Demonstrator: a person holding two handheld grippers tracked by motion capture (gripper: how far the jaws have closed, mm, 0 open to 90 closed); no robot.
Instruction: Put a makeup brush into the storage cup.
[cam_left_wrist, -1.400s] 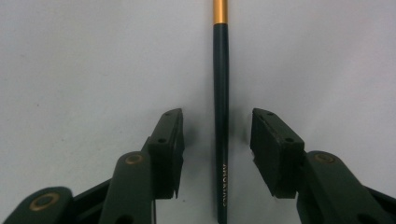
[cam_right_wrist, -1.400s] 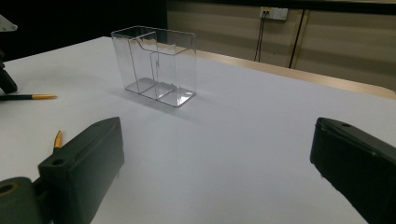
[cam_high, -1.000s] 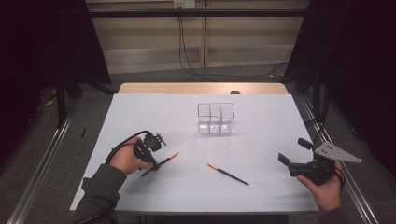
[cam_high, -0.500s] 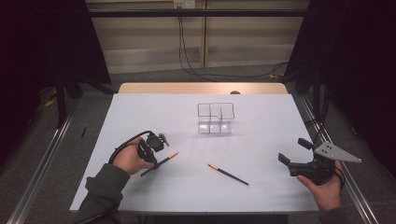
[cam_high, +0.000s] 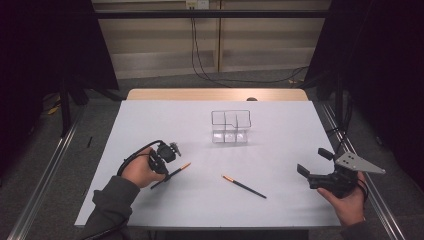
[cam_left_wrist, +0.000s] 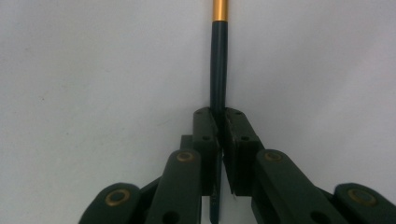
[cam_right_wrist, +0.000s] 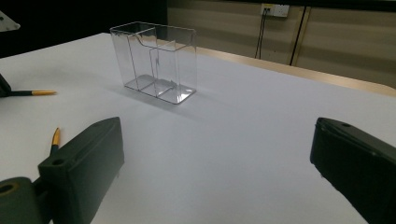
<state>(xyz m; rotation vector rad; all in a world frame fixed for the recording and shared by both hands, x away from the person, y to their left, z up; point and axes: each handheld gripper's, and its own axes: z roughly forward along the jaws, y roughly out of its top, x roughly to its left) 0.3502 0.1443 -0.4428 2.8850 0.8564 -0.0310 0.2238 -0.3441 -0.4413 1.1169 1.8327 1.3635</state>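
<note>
Left gripper (cam_high: 161, 161) at the near left of the table (cam_high: 280, 125): jaws just closed, now pinching the shaft of the dark pencil (cam_left_wrist: 218, 70), which lies on the table with its orange end pointing away. Right gripper (cam_high: 320, 172), near right, jaws spread wide, holding nothing. Second pencil (cam_high: 244, 186) lies loose mid-table near the front; clear organizer (cam_high: 230, 126) sits farther back, centre.

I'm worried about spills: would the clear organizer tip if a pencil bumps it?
The clear organizer looks thin-walled and empty, so probably light and apt to slide. It stands tall on a narrow base, so a knock near its rim might tip it.
</note>
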